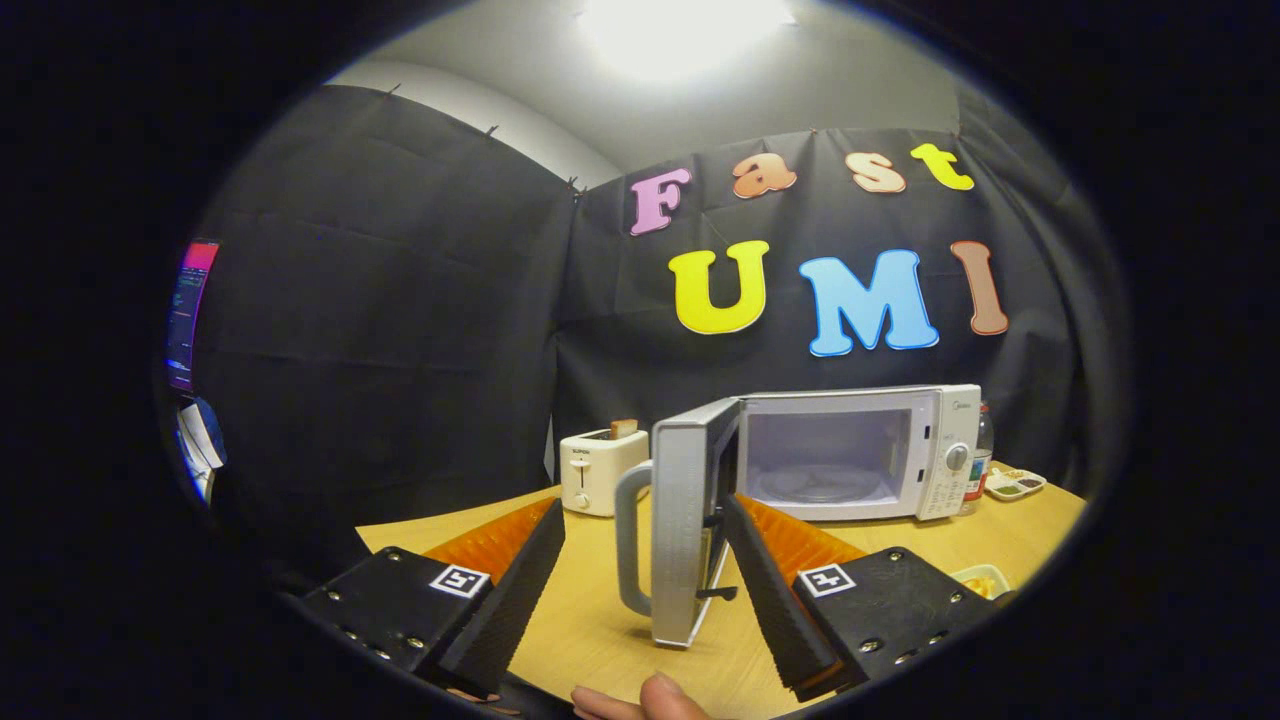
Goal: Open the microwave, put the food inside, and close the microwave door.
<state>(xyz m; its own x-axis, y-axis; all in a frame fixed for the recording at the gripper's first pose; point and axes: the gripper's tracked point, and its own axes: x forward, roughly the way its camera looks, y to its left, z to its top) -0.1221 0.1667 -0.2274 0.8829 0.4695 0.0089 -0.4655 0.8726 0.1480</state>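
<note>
While the door stands swung wide, the tongs [640, 560] are spread open and grip nothing.

With the microwave [860, 450] open on the bench [590, 620], its door [690, 530] and handle [630, 540] jut out edge-on between the two fingers, touching neither that I can tell. What looks like the food sits in a small dish [982, 580] beside the right finger. Turning towards it risks a finger knocking the door partly shut, or catching the handle.

White microwave [860, 450] with grey door handle [630, 535], cream toaster [598, 470], tan wood-grain surface [600, 620], black cloth wall [400, 300].
</note>
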